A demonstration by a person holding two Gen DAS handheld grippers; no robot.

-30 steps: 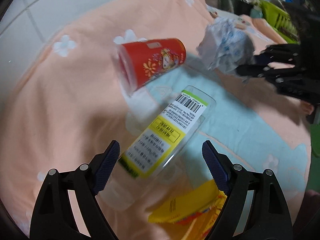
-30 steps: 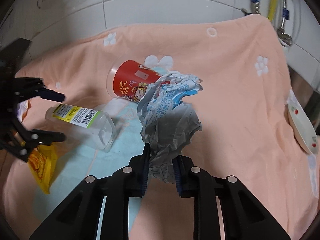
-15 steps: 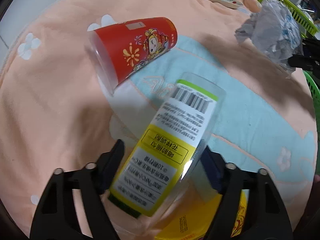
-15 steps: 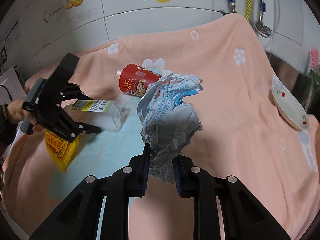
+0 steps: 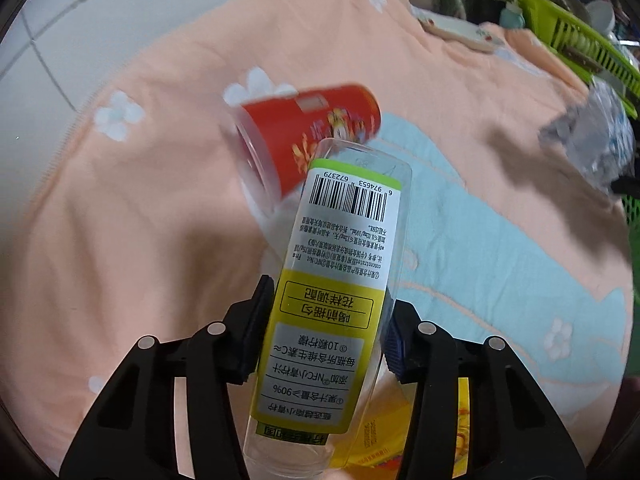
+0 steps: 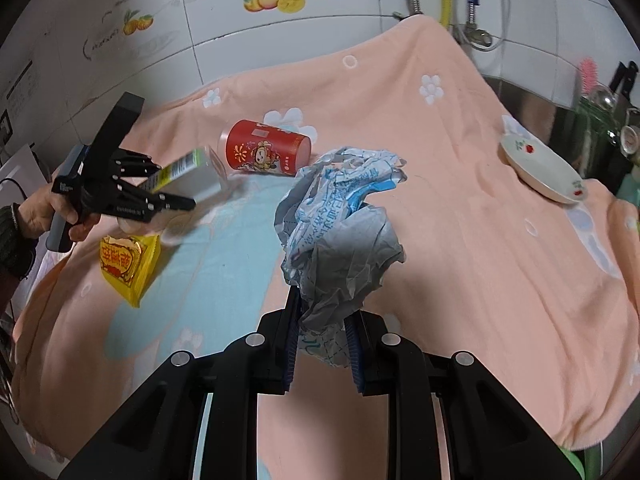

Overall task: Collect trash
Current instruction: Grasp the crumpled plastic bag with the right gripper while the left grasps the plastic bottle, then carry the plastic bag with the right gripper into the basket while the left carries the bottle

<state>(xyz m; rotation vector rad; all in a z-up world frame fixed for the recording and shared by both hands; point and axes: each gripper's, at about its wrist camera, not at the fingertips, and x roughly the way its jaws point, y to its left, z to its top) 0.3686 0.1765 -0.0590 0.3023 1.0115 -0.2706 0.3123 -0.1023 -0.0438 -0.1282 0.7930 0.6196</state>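
My left gripper [image 5: 326,320] has its jaws closing around a clear plastic bottle [image 5: 344,240] with a yellow and white label, and both pads press on its sides. The right wrist view shows that bottle [image 6: 192,176] tilted in the left gripper [image 6: 176,184], above the blanket. My right gripper [image 6: 322,344] is shut on a crumpled grey and blue wrapper [image 6: 340,232] and holds it in the air. A red paper cup [image 6: 266,152] lies on its side on the blanket. A yellow snack packet [image 6: 128,260] lies flat below the left gripper.
A peach blanket [image 6: 480,260] with a light blue patch covers the surface. A white dish [image 6: 540,170] sits at its right edge. A green basket [image 5: 576,44] stands far right in the left wrist view. White tiled wall runs behind. A person's hand [image 6: 40,216] holds the left gripper.
The left jaws came in around the bottle and gripped it, and it now tilts up off the blanket. The right gripper carried the wrapper to the right, away from the cup.
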